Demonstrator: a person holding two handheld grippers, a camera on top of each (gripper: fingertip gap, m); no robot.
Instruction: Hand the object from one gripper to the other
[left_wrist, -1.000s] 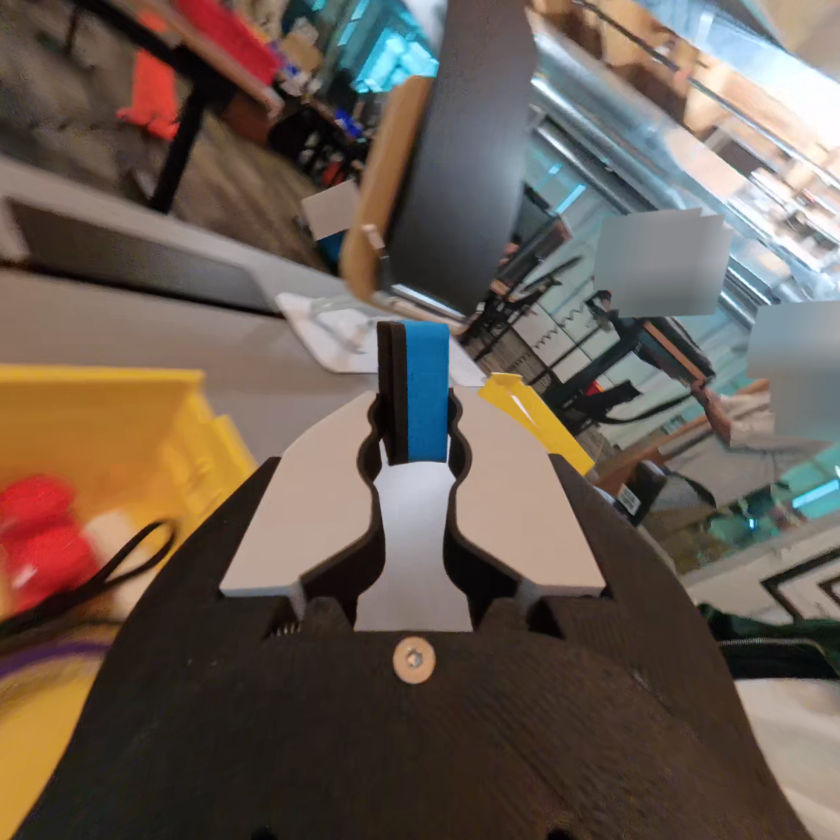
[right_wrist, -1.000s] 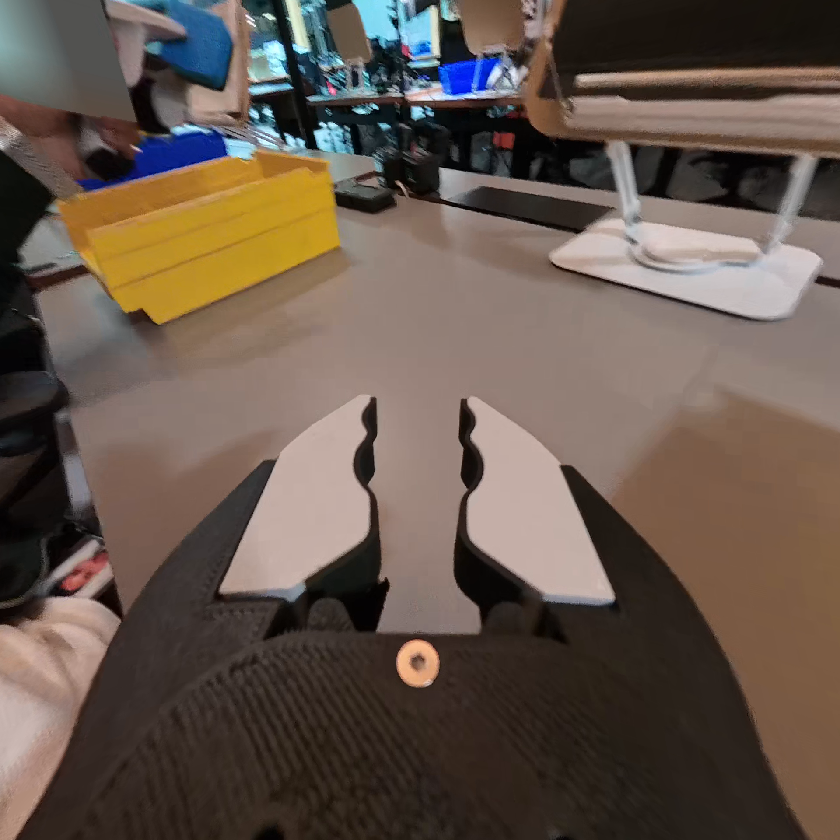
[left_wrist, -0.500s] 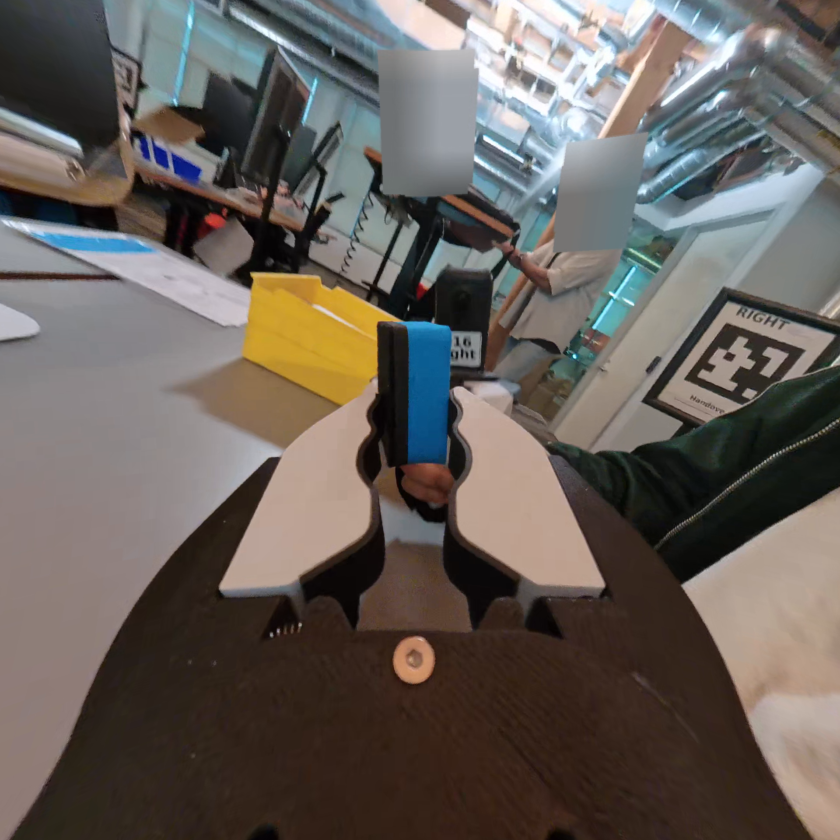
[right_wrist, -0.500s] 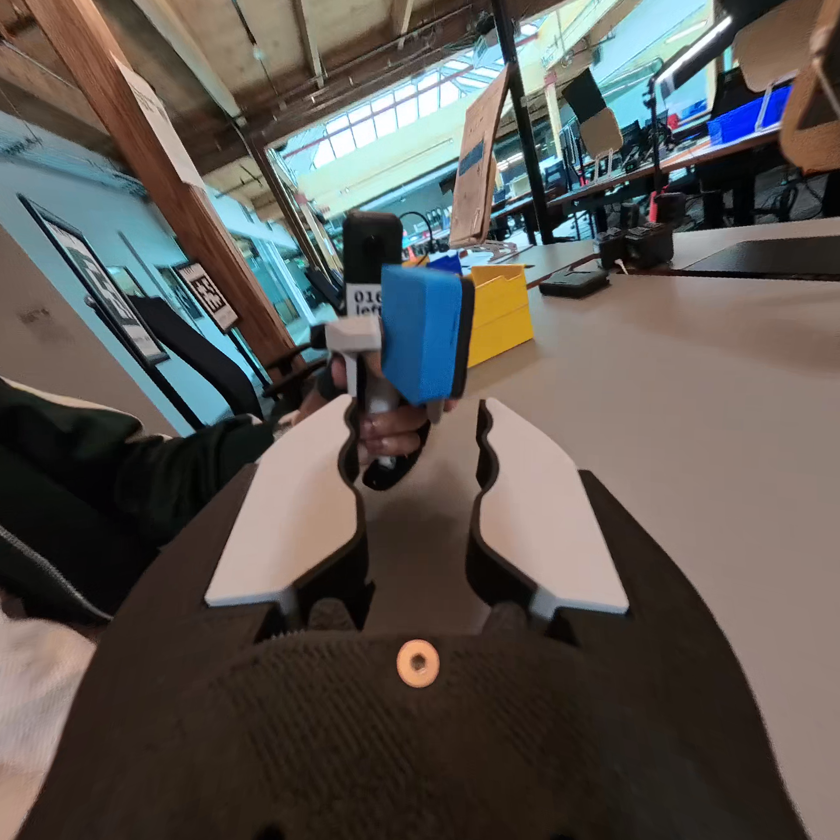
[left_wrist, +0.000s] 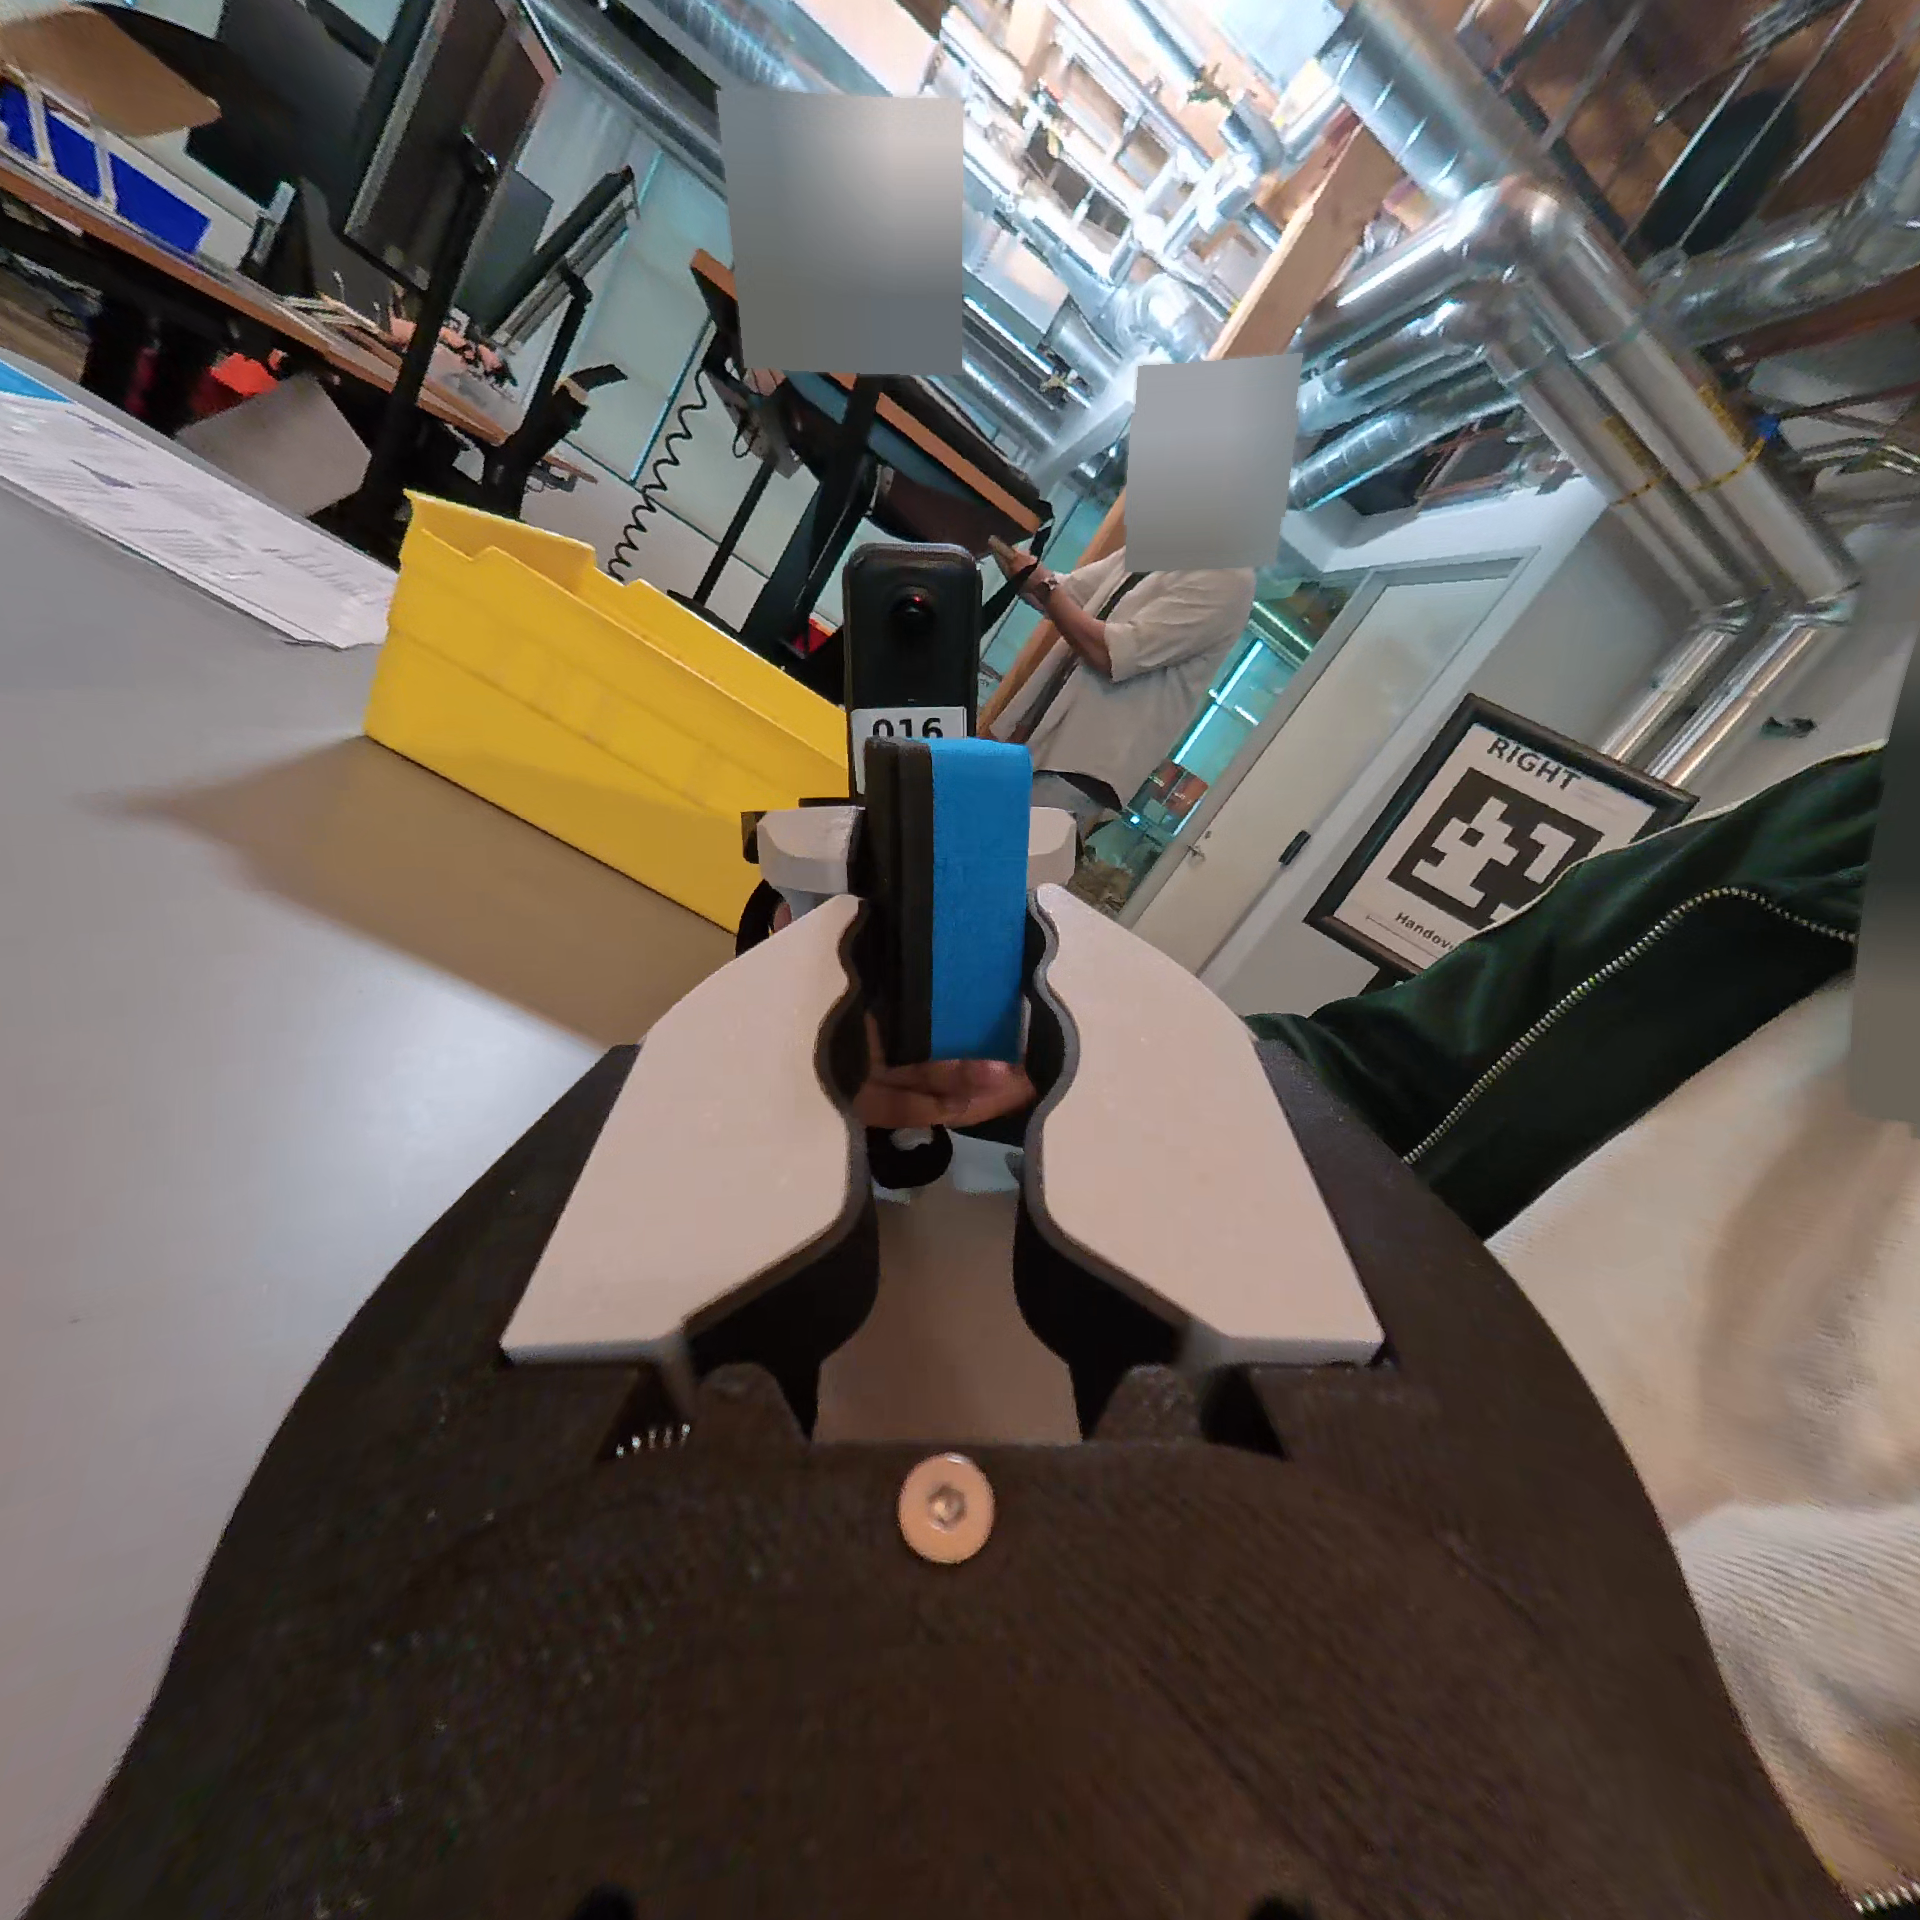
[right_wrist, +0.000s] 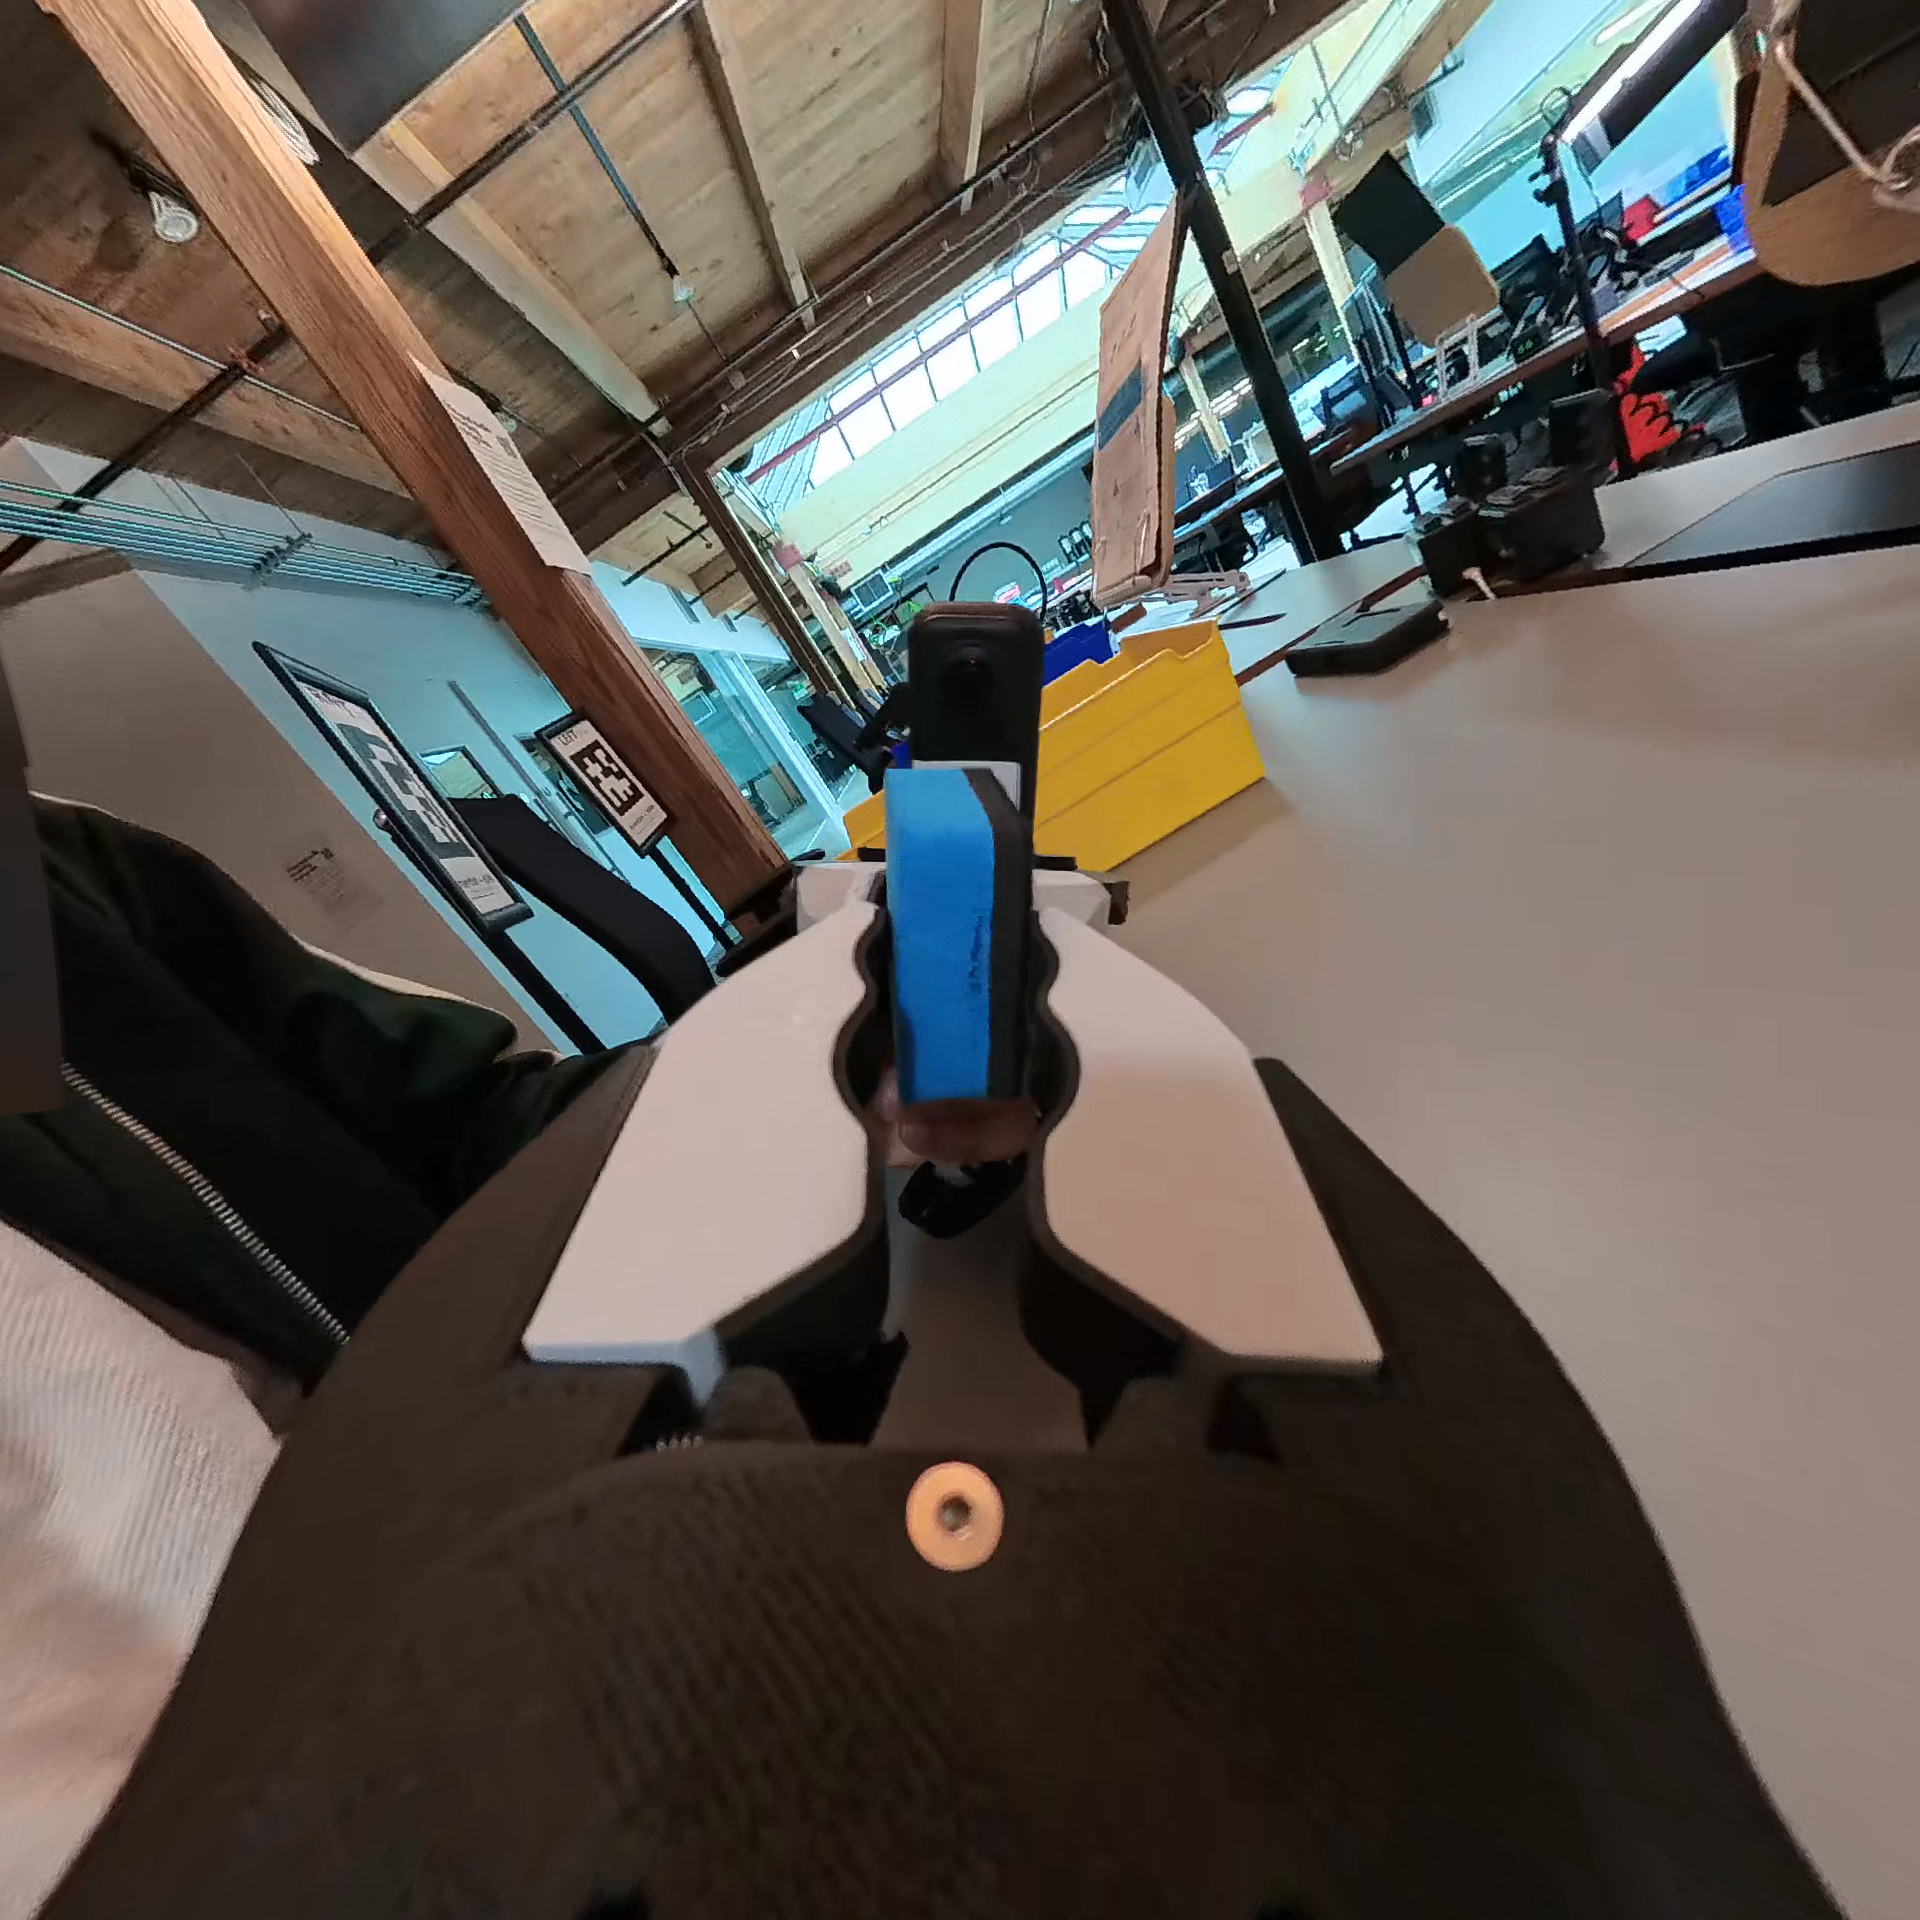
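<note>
A blue and black foam block (left_wrist: 971, 894) stands upright between the tips of my left gripper (left_wrist: 951, 935), which is shut on it. My right gripper faces it head on: its white fingers (left_wrist: 800, 847) and its camera (left_wrist: 912, 634) show just behind the block. In the right wrist view the same block (right_wrist: 940, 935) sits between the tips of my right gripper (right_wrist: 951, 956), whose fingers press its two sides. The left gripper's white fingers (right_wrist: 831, 894) and camera (right_wrist: 971, 686) show behind it. Both hold the block above the grey table (right_wrist: 1558, 935).
A yellow bin (left_wrist: 582, 675) stands on the table behind the grippers and also shows in the right wrist view (right_wrist: 1132, 738). Papers (left_wrist: 156, 499) lie at the far left. A green sleeve (left_wrist: 1558, 987) is at the right. A black device (right_wrist: 1371, 634) lies farther back. My two grippers' fingertips are within a few centimetres of each other.
The two grippers have come together tip to tip. My right gripper, open half a second ago, has closed around the block. My left gripper has kept its hold.
</note>
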